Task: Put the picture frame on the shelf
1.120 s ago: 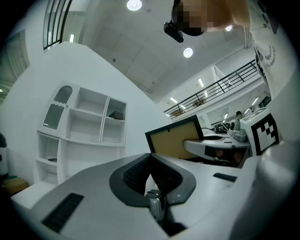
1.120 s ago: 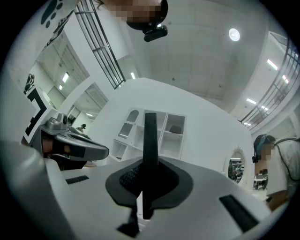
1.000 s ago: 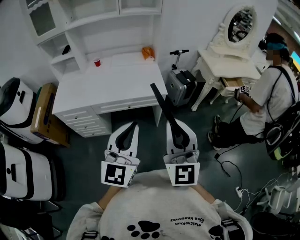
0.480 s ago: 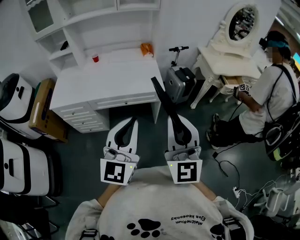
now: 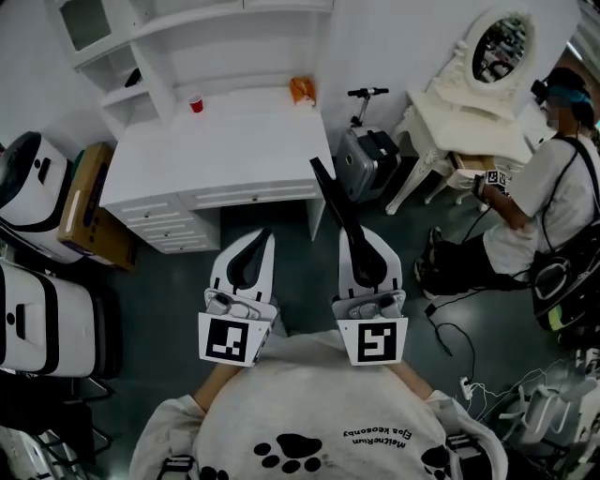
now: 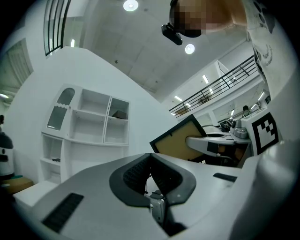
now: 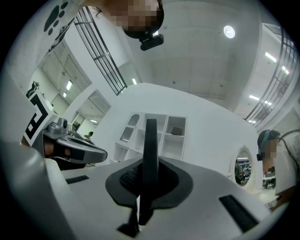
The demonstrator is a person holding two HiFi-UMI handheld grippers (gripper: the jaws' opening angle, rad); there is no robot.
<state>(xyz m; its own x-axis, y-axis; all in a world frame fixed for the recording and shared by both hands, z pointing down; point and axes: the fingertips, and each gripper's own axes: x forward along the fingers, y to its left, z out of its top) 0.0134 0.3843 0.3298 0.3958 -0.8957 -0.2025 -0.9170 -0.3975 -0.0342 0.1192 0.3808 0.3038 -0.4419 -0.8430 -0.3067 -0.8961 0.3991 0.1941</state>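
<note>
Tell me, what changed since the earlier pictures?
Hardly anything. The desk and shelf sit slightly higher in the head view, so the person's view shifted a little. Nothing was grabbed or dropped: the right gripper still clamps the picture frame in its fingers, the left gripper stays shut and empty, and the red cup stays on the desk.

The right gripper [image 5: 357,246], smooth white plastic with ribbed black pads [image 7: 125,179], is gripping a matt black frame [image 5: 330,199]; the shelf [image 5: 230,19] ahead is looking smooth, painted white.

Black picture frame [image 5: 333,210]; white desk [image 5: 216,155]
</note>
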